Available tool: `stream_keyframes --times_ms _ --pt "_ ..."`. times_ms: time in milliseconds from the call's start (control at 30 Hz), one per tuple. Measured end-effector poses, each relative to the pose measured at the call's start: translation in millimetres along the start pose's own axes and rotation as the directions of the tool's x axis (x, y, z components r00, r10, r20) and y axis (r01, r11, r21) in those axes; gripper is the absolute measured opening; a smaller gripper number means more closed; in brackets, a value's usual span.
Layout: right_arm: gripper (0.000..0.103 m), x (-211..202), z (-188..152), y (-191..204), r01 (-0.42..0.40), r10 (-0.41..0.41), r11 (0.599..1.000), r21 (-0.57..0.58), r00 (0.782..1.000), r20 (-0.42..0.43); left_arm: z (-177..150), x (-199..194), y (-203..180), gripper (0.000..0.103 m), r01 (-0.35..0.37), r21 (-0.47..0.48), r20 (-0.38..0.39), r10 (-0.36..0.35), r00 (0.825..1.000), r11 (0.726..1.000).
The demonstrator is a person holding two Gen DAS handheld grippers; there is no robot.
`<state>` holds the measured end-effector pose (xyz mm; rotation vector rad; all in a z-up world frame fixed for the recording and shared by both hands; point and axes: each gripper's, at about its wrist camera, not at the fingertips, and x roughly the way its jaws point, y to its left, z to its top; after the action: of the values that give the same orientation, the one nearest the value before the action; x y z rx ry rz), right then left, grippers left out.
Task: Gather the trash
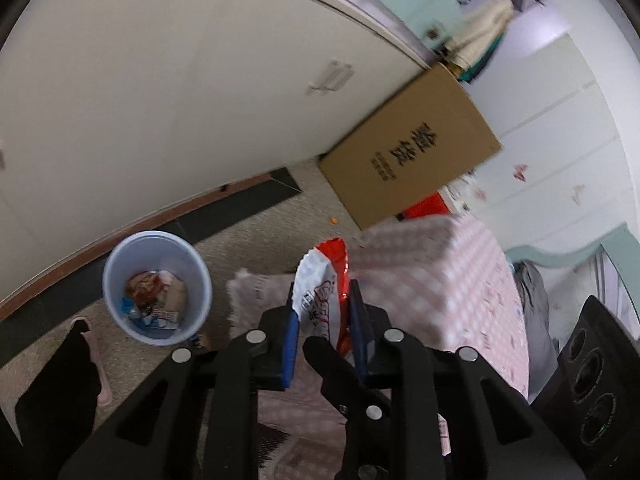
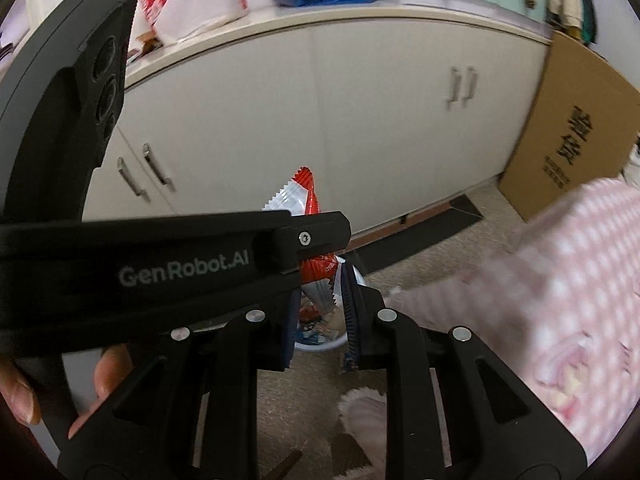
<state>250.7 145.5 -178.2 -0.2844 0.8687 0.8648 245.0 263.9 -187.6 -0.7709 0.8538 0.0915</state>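
The left gripper (image 1: 322,312) is clamped on a red and white wrapper (image 1: 324,280), whose crimped top sticks up toward 12 o'clock between the blue pads (image 1: 291,344). In the left wrist view a pale blue bin (image 1: 120,300) stands on the speckled floor (image 1: 256,240) at about 9 o'clock from the gripper, apart from it, with crumpled wrappers (image 1: 154,296) already lying in its bottom. A pink checked cloth (image 1: 440,280) spreads under and to 3 o'clock of the jaws, and a brown box (image 1: 412,148) leans against the white cabinet (image 1: 160,100) at 1 o'clock. At 4 o'clock, the dark body of the other tool shows at the frame edge. In the right wrist view the right gripper (image 2: 320,312) has its jaws drawn narrow around another red and white wrapper (image 2: 320,292); the pads look to pinch it, though the left tool crosses in front and hides part of the grip. The wrapper held by the left gripper (image 2: 298,196) rises at 12 o'clock above that black tool. Just below the right jaws, at 6 o'clock, part of the bin's rim (image 2: 320,346) and the litter inside it show. A person's fingers (image 2: 108,376) curl round the left tool's handle at 8 o'clock. The cabinet doors (image 2: 360,140) fill the background, with bags on its top at 11 o'clock.
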Motion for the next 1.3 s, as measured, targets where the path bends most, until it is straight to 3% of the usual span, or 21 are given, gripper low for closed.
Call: stream_keyframes --times_ms 267,333,400,467,633,900,1167,1300 --pt "0.021 59.0 12.6 23.7 -0.044 0.044 0.999 -0.002 0.998 -0.041 19.3 13.9 59.8 0.023 -0.052 -0.088 -0.018 0.051 0.999 0.995" --pt "0.022 69.5 12.6 24.8 -0.028 0.028 1.000 0.002 0.999 -0.036 22.8 21.8 72.9 0.033 -0.067 -0.106 -0.031 0.064 0.997 0.992" --pt "0.027 80.4 13.8 23.2 -0.023 0.023 1.000 0.016 0.999 -0.048 24.1 29.0 82.4 0.042 -0.095 -0.114 -0.044 0.090 0.995 0.989" --pt "0.054 87.1 13.5 21.5 -0.006 0.008 1.000 0.031 0.999 -0.042 25.3 32.3 89.5 0.060 -0.118 -0.115 -0.046 0.114 0.992 0.986" --pt "0.054 90.5 14.6 22.3 -0.005 0.006 0.999 0.050 1.000 -0.025 26.0 30.1 94.2 0.063 -0.165 -0.097 -0.036 0.163 0.986 0.981" --pt "0.054 40.2 11.5 15.3 0.027 -0.031 0.994 0.109 0.999 0.037 14.6 -10.7 54.5 0.066 -0.214 0.004 0.063 0.213 0.975 0.977" --pt "0.058 -43.0 0.5 8.4 0.077 -0.099 0.985 0.157 0.985 0.138 -13.4 -72.2 -11.5 0.070 -0.255 0.133 0.204 0.225 0.953 0.958" --pt "0.059 -87.4 -8.9 6.3 0.107 -0.141 0.977 0.185 0.973 0.183 -34.1 -103.0 -44.9 0.071 -0.289 0.187 0.281 0.230 0.932 0.939"
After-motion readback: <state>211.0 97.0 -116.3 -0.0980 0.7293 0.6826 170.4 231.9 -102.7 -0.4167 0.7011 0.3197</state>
